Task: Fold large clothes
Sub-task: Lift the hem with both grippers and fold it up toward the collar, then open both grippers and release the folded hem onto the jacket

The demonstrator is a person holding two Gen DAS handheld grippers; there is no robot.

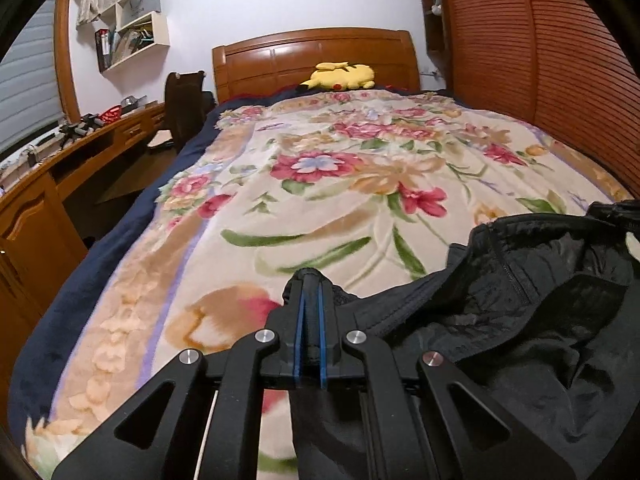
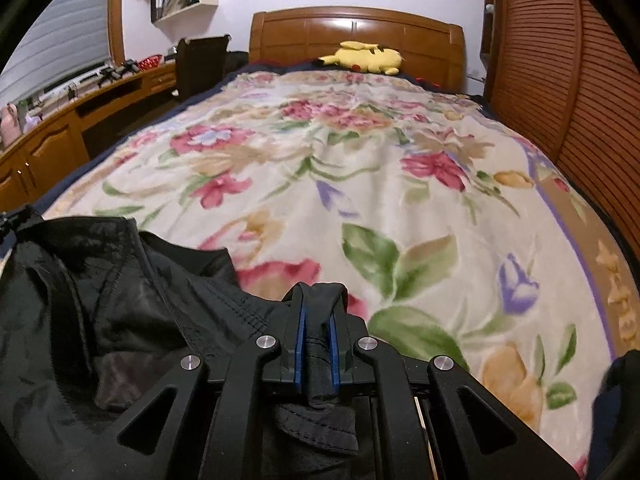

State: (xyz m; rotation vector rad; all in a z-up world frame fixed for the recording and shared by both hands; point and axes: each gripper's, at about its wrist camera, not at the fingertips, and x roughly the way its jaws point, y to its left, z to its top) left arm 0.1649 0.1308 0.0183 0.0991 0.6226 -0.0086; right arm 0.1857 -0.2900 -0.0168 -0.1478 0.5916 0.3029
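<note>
A black jacket [image 1: 520, 312] with a zip hangs between my two grippers above the near end of the bed. My left gripper [image 1: 310, 280] is shut on one edge of it, with black cloth pinched between the blue pads [image 1: 298, 320]. In the right wrist view the jacket [image 2: 100, 300] spreads to the left. My right gripper [image 2: 318, 292] is shut on its other edge, a fold of cloth bunched between the pads [image 2: 300, 332].
A floral blanket [image 1: 320, 184] covers the bed [image 2: 360, 28], with a yellow plush toy [image 1: 340, 76] by the wooden headboard. A wooden desk [image 1: 60, 160] and dark chair [image 1: 184, 104] stand left. A slatted wooden wardrobe [image 1: 540, 60] stands right.
</note>
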